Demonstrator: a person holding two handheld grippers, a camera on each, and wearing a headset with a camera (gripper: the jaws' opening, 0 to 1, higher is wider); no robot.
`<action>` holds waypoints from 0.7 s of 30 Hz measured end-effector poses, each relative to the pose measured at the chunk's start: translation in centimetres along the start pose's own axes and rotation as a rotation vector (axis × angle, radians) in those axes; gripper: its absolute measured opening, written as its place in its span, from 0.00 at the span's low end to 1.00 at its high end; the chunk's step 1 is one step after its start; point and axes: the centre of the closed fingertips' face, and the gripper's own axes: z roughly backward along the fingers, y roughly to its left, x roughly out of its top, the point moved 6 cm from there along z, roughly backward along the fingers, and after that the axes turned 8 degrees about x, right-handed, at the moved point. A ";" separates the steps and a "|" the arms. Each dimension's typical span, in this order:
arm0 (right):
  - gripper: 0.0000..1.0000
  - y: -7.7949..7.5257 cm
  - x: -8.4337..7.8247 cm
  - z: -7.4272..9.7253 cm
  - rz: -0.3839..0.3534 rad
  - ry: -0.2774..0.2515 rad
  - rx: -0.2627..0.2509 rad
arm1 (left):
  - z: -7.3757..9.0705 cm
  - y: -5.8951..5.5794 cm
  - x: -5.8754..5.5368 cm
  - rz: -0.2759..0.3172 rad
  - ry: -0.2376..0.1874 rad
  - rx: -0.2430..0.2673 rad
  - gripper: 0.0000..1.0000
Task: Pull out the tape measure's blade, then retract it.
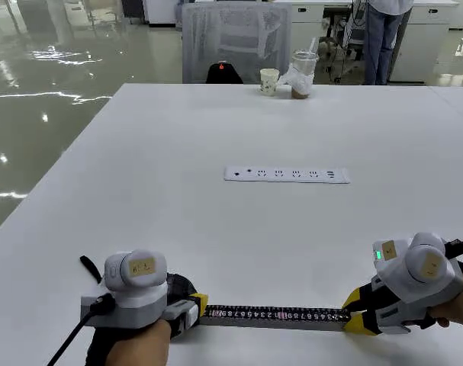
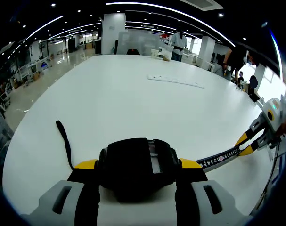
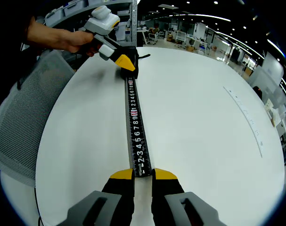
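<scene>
While between two grippers [image 1: 194,305] [image 1: 355,311], one tape measure [image 1: 273,314].

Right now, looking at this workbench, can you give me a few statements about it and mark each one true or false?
1. The left hand-held gripper clamps the black tape measure case. True.
2. The blade is wound fully back into the case. False: the blade lies pulled out across the table, from the case to the other gripper.
3. The right hand-held gripper is shut on the blade's end. True.
4. The white power strip lies under the blade. False: the power strip lies apart from it, farther across the table.
5. A paper cup stands near the table's far edge. True.
</scene>
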 end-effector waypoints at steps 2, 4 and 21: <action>0.09 0.0 0.0 0.0 0.000 0.002 -0.003 | 0.0 0.0 0.0 0.001 0.000 0.000 0.60; 0.09 -0.1 0.0 0.0 0.003 0.004 -0.003 | 0.0 0.0 0.0 0.002 0.001 -0.001 0.60; 0.10 -0.1 1.2 -0.7 0.011 -0.010 0.008 | 0.1 0.1 -0.1 0.006 0.002 -0.007 0.60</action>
